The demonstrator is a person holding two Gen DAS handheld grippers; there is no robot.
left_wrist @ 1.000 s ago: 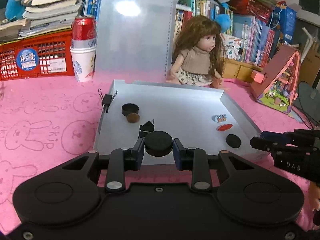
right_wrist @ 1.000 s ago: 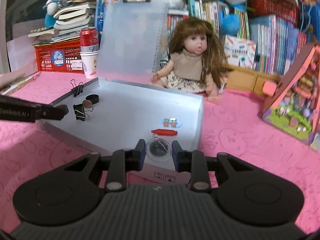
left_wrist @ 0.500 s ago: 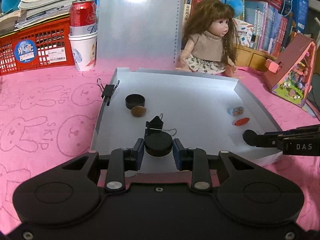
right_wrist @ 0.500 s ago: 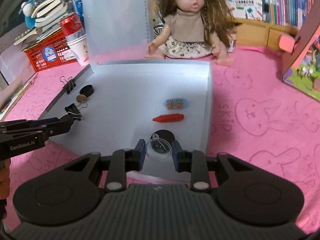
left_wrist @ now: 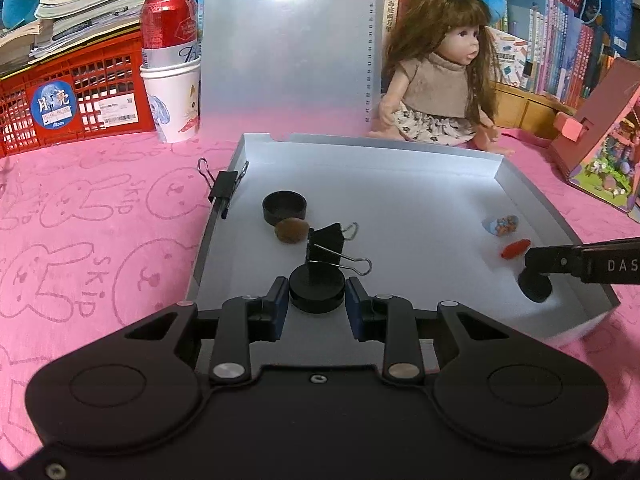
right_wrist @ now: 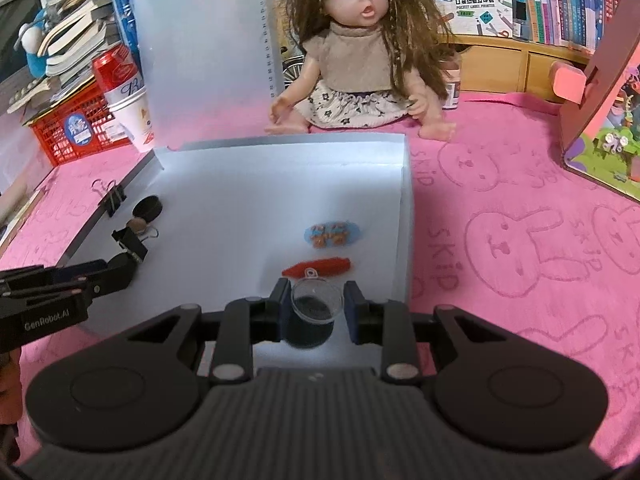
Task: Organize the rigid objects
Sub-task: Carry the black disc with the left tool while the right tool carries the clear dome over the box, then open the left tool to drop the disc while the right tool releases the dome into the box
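Several small items, perhaps caps, lie inside white tray (left_wrist: 520, 184).

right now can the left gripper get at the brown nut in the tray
Probably not yet. The left gripper is already shut on a black round cap, and a black binder clip lies between it and the brown nut in the tray. It would likely need to release first.
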